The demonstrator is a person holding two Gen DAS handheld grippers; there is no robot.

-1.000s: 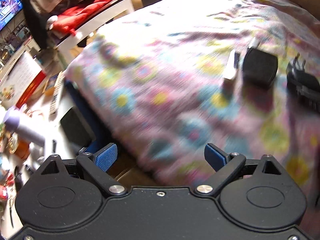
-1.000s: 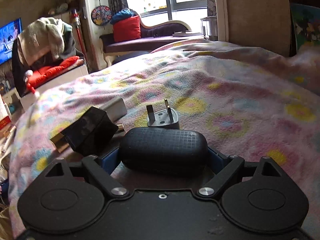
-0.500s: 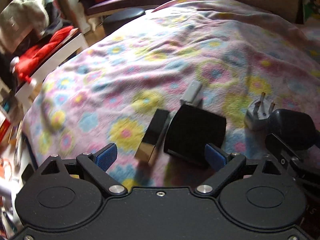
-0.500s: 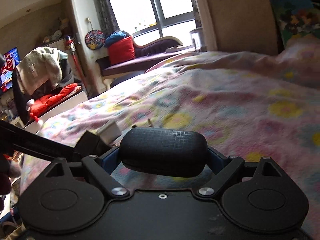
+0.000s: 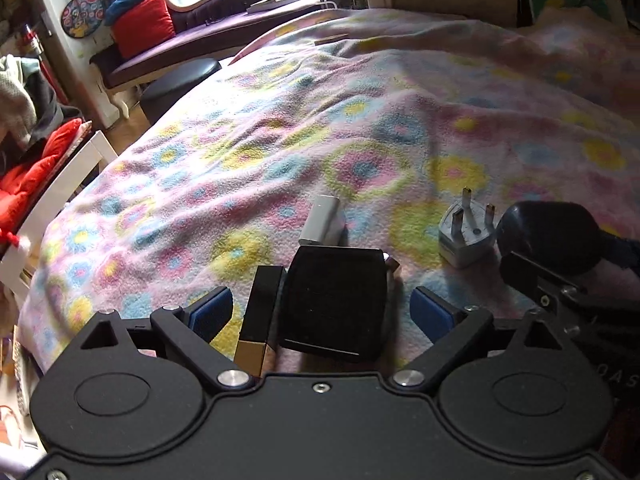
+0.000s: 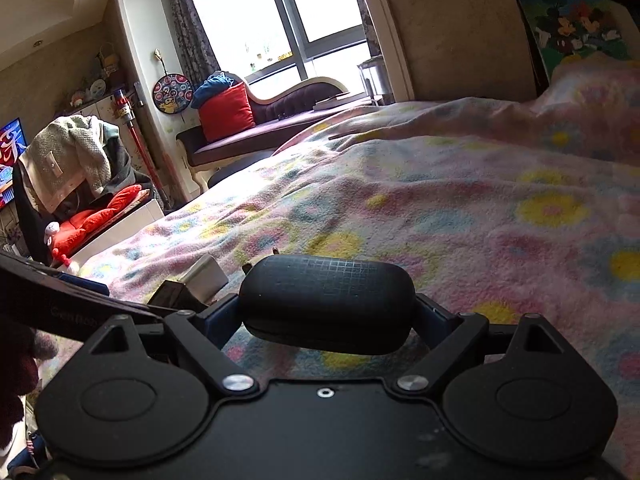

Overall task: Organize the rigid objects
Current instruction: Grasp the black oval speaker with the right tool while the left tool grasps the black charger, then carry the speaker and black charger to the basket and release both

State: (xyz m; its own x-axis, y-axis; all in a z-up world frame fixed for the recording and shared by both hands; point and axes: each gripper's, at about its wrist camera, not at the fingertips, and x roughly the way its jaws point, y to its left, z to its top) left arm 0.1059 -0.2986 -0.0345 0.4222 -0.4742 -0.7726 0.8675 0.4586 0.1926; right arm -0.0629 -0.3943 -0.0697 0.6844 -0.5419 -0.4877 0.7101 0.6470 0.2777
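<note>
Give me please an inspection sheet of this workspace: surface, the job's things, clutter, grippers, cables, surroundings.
Surface: a floral fleece blanket spread over a bed, wrinkled.
Job's things: a black square case lies between the left jaws; a slim black-and-gold box lies beside it on its left; a white block lies just beyond; a grey plug adapter lies prongs up to the right; a black oval case is held off the blanket.
Clutter: nothing seen on the blanket besides these.
Grippers: left gripper open around the square case; right gripper shut on the oval case.
Cables: nothing seen.
Surroundings: window, chaise with a red cushion, dartboard, clothes on a chair.
</note>
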